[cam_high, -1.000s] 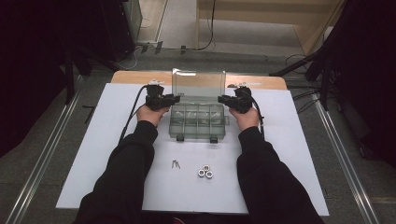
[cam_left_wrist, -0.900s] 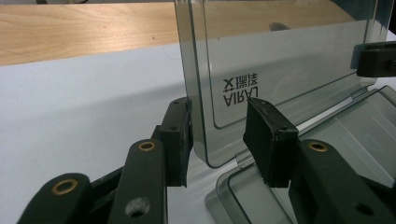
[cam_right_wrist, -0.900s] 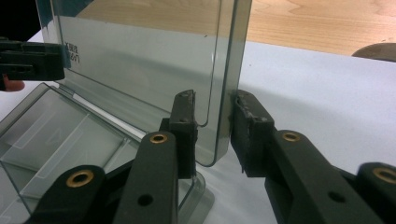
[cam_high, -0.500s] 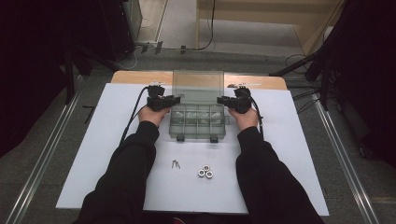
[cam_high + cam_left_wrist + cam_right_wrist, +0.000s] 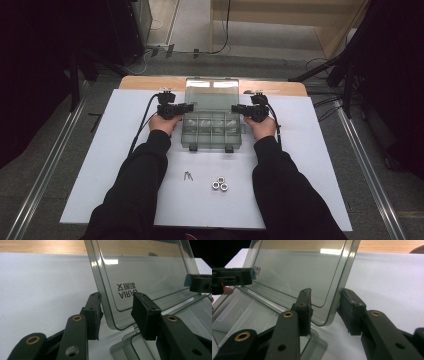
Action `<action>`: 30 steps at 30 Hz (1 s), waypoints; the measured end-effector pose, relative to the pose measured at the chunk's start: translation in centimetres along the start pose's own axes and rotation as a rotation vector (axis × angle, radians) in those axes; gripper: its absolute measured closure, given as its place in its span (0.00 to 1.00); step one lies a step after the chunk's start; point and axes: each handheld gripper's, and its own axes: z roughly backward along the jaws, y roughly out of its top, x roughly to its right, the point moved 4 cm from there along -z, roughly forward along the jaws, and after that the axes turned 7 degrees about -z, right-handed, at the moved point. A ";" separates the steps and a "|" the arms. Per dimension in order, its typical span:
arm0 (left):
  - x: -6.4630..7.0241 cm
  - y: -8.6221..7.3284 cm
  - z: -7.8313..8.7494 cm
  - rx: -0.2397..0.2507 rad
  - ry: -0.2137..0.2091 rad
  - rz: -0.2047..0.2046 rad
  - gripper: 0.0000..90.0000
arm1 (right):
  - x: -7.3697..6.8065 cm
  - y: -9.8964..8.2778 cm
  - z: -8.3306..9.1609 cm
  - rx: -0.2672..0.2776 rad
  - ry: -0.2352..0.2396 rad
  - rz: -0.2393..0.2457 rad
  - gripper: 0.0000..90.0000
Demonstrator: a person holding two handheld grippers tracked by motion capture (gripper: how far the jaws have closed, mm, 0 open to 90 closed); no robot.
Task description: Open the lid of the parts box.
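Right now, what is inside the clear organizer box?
The clear organizer box shows divided compartments that look empty, though glare hides detail. Its lid stands open. Nuts and screws lie outside on the white mat.

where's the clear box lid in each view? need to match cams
High view: the lid stands open at top centre, behind the compartments.
Left gripper view: it fills the upper right, its left edge between the jaws.
Right gripper view: upper left, its right edge between the jaws.
Shared landmark: the white mat.
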 end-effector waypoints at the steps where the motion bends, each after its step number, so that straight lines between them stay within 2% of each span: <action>1: 0.0 0.0 0.0 0.002 -0.003 0.009 0.65 | 0.0 0.0 0.0 0.000 0.005 -0.009 0.70; 9: -0.2 -0.1 -0.3 0.007 -0.015 0.027 0.62 | 0.0 0.0 -0.3 0.004 0.002 -0.010 0.62; 12: -0.2 -0.1 -0.3 0.007 -0.001 0.010 0.60 | 0.0 0.0 -0.3 0.004 -0.001 -0.010 0.60; 16: -0.2 -0.1 -0.3 0.001 0.002 0.022 0.58 | -0.1 0.0 -0.2 0.001 -0.001 -0.009 0.58; 17: -0.3 0.0 -0.1 -0.007 -0.005 0.033 0.55 | -0.3 0.0 -0.2 0.001 0.002 -0.003 0.54; 19: -0.3 0.0 0.0 -0.010 -0.002 0.031 0.49 | -0.5 0.0 -0.1 0.001 -0.001 0.002 0.53; 21: -0.4 0.1 0.3 -0.014 -0.004 0.029 0.46 | -0.8 0.1 0.1 0.003 -0.020 0.029 0.46; 22: -0.4 0.2 0.5 -0.012 -0.006 0.035 0.45 | -0.9 0.2 0.2 0.008 -0.021 0.037 0.46; 28: -0.8 0.6 1.9 -0.032 -0.022 0.047 0.41 | -1.5 0.8 1.5 0.044 -0.016 0.062 0.40; 30: -0.6 0.6 2.3 -0.051 -0.030 0.029 0.41 | -1.9 0.9 1.9 0.031 -0.008 0.072 0.39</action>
